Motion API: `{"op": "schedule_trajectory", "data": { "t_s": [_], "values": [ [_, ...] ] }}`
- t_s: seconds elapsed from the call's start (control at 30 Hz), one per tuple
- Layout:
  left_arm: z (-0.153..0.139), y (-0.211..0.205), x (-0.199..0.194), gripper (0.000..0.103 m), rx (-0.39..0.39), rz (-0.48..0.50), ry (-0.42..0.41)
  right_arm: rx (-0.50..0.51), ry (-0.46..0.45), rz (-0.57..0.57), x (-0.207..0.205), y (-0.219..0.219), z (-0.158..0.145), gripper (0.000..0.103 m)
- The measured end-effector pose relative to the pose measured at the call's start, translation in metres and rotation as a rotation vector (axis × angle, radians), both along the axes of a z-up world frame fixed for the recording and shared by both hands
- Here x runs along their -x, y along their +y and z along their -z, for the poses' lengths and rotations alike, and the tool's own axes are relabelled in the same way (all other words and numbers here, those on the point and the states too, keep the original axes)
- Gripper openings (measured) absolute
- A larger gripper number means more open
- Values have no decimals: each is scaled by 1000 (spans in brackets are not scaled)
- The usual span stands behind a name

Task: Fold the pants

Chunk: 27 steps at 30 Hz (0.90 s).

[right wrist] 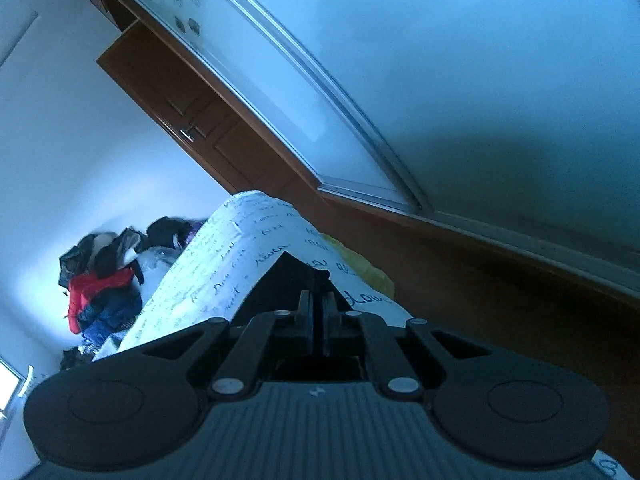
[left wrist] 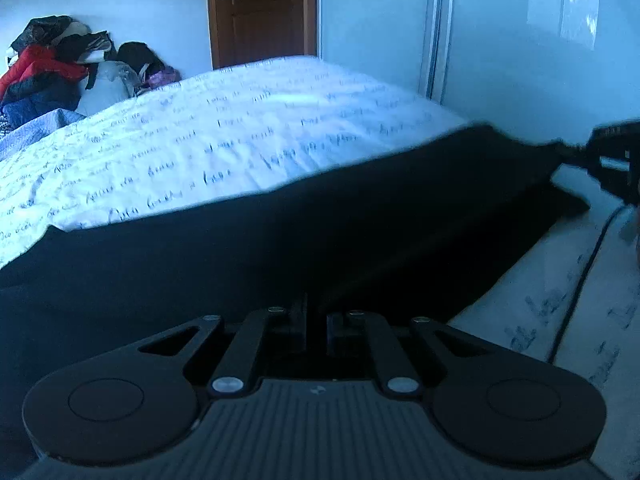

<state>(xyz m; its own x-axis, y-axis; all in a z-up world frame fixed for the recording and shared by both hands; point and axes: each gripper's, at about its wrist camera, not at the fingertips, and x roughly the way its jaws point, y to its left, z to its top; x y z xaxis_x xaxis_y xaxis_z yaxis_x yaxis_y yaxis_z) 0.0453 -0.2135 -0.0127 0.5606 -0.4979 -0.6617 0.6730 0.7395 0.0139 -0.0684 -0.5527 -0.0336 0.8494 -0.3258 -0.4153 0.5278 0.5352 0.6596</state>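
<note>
Two grippers, left gripper (left wrist: 316, 312) and right gripper (right wrist: 318, 304), pinch the black pants (left wrist: 280, 240) above the bed (left wrist: 240, 128), jaws pressed together; keep that edge taut.

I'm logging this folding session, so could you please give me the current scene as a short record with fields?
garment: black pants, spread across the bed, raised edge stretched between both grippers
surface: bed sheet, white with script print
left hand-held gripper: shut on the pants' near edge
right hand-held gripper: shut on a pants corner
background: clothes pile by the wall, brown door, wardrobe
image quality: motion blur along the cloth edge
</note>
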Motion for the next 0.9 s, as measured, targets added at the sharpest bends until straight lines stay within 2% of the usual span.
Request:
{"op": "schedule_trajectory", "data": {
  "t_s": [0.1, 0.17, 0.23, 0.3, 0.37, 0.4, 0.43, 0.47, 0.53, 0.57, 0.6, 0.63, 0.7, 0.77, 0.83, 0.9],
  "values": [
    [-7, 3, 0, 15, 21, 14, 1, 33, -2, -3, 6, 9, -8, 4],
    [3, 0, -1, 15, -9, 28, 37, 53, 24, 4, 13, 13, -7, 4],
    [14, -4, -3, 16, -22, 26, 53, 39, 38, 13, 19, 14, -3, 5],
    [14, -3, -1, 16, -30, 41, 26, 20, 51, 22, 29, 13, 0, 5],
    [12, -3, -3, 18, -26, 58, 40, 12, 89, 19, 28, 11, 4, 9],
    [10, 0, -4, 24, -14, 63, 59, 6, 126, 7, 25, 11, 5, 10],
    [7, 5, -6, 34, -2, 74, 85, 5, 160, 11, 24, 11, 5, 11],
    [4, 10, -11, 39, 7, 81, 118, 10, 178, 38, 27, 10, 2, 11],
    [-3, 26, -17, 43, 34, 90, 168, 88, 161, 142, 37, 19, -12, 12],
    [-7, 34, -20, 44, 45, 84, 180, 165, 141, 194, 39, 29, -23, 14],
    [-10, 41, -25, 44, 51, 70, 188, 253, 123, 196, 34, 42, -36, 14],
    [-14, 49, -30, 44, 55, 51, 191, 344, 110, 117, 20, 58, -50, 14],
    [-24, 66, -43, 44, 52, -22, 175, 437, 129, -125, -24, 87, -66, 17],
    [-35, 82, -55, 44, 47, -107, 122, 464, 169, -452, -81, 125, -69, 40],
    [-42, 92, -70, 44, 18, -185, 81, 484, 180, -712, -133, 169, -61, 43],
    [-45, 102, -88, 44, -11, -255, 60, 496, 239, -872, -174, 203, -48, 43]
  ]
}}
